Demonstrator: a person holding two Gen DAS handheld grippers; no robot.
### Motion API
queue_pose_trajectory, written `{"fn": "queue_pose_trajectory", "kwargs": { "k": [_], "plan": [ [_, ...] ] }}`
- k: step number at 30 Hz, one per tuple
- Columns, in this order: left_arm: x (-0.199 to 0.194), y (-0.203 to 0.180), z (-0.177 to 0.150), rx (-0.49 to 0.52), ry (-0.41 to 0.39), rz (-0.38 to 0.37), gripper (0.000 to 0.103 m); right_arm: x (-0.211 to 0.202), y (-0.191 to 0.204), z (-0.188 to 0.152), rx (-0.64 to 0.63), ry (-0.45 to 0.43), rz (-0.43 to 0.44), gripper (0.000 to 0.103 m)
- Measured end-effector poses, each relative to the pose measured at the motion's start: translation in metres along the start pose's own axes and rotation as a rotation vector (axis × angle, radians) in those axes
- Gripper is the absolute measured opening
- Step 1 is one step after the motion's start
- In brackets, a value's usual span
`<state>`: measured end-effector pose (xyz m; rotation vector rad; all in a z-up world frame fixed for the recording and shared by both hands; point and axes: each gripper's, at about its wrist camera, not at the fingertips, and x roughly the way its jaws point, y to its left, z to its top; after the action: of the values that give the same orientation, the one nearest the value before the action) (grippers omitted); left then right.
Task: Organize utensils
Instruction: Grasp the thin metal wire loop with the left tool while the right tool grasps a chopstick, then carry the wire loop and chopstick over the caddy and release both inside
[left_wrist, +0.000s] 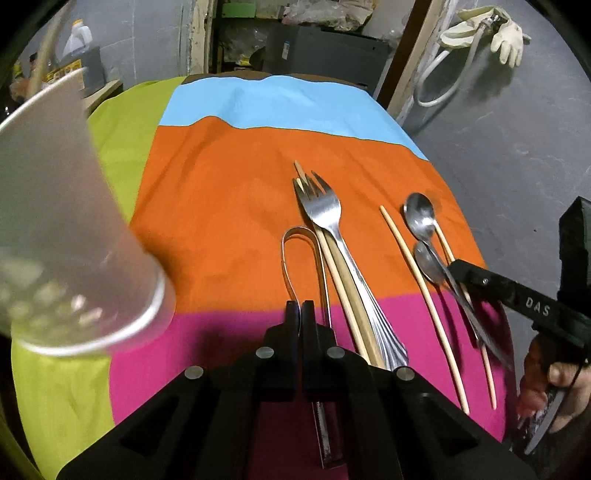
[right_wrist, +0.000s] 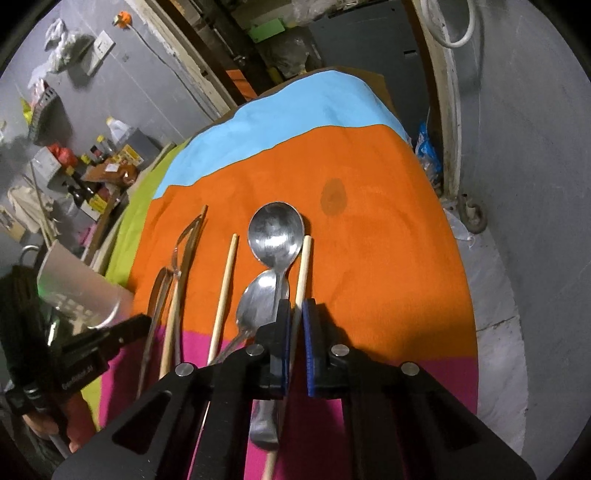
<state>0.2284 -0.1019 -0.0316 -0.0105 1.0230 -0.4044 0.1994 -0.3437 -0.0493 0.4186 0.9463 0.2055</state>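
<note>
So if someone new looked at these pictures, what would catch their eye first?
Probably the bright striped cloth in blue, orange, pink and green, with metal utensils laid in rows on it: a fork, two spoons and pale chopsticks. Next, the blurry clear cup looming at the left of the left view. Then the black claws, the right claw shut on a chopstick.

left wrist: close, angled down along its fingers at striped cloth (left_wrist: 229, 192) | right wrist: same, from the right | shared: fork (left_wrist: 321, 206), spoons (right_wrist: 275, 236), chopsticks
</note>
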Motion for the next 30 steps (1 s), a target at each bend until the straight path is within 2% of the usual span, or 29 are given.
{"fn": "queue_pose_trajectory", "kwargs": {
  "k": [4,10,15,24,30],
  "plan": [
    [-0.014,-0.002,-0.011,-0.007,-0.045,0.0,0.0,-0.009,0.001,-0.009,0.013,-0.031,0.024,0.003],
    [-0.04,-0.009,-0.029,0.008,-0.173,0.028,0.0,-0.031,0.018,-0.026,-0.042,-0.142,0.043,0.003],
    [-0.063,-0.008,-0.038,-0.002,-0.297,0.038,0.0,-0.06,0.05,-0.042,-0.155,-0.341,0.052,0.003],
    [-0.12,0.006,-0.032,-0.041,-0.53,0.089,0.0,-0.086,0.126,-0.046,-0.32,-0.711,0.161,0.003],
    [-0.158,0.031,-0.021,-0.068,-0.658,0.132,0.0,-0.085,0.179,-0.033,-0.372,-0.859,0.253,0.003]
  ]
}}
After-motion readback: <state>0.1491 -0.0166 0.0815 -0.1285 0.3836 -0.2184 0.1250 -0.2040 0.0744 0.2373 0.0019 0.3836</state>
